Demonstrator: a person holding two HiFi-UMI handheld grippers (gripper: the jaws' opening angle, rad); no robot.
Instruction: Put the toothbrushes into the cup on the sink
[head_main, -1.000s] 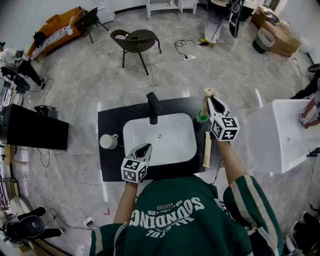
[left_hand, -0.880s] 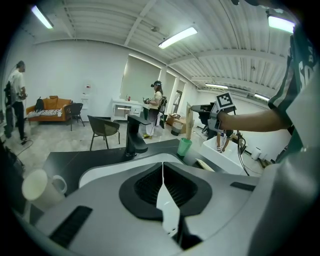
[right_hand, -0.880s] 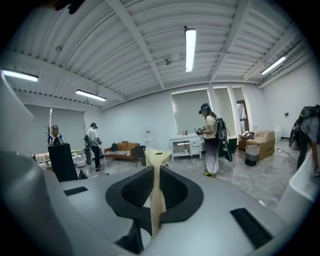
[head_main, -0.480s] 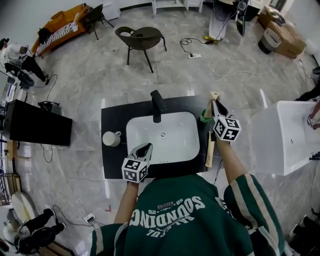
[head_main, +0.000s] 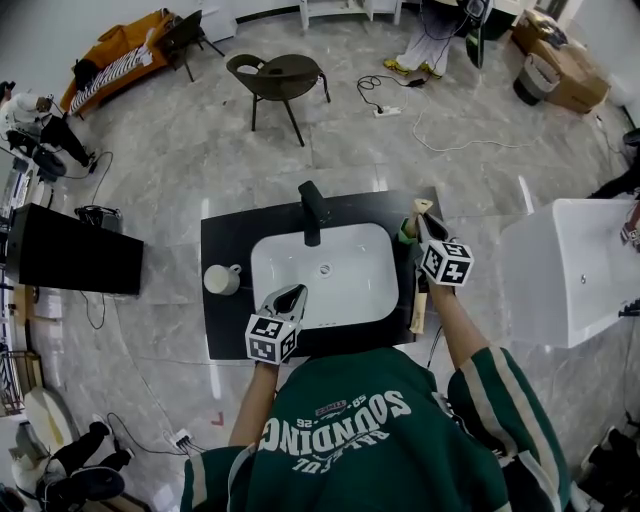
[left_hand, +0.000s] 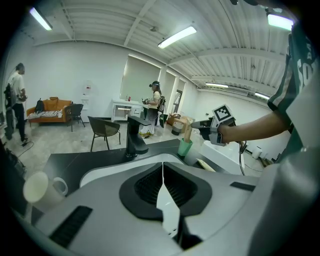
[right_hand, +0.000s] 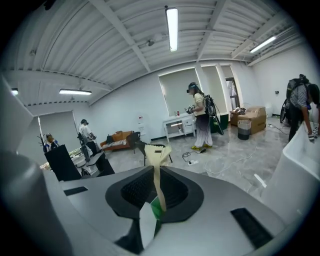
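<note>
Head view: it sits on your head and looks steeply down over your shoulders, from well above, onto the black tabletop (head_main: 225, 240), the sink (head_main: 345, 290) and the floor around them.
Left gripper view: it rides on your left gripper (head_main: 291, 294), low at the near edge of the sink, and faces about level across the basin toward the faucet (left_hand: 134, 135).
Right gripper view: it rides on your right gripper (head_main: 417, 222) and faces out into the room, tilted up to the ceiling; the toothbrush (right_hand: 157, 175) stands very near the lens.
Head and left gripper views share: faucet, mug (left_hand: 40, 186), green cup (left_hand: 185, 147), right gripper, chair (head_main: 277, 75).
All three views share: the orange sofa (head_main: 120, 50) by the far wall.
</note>
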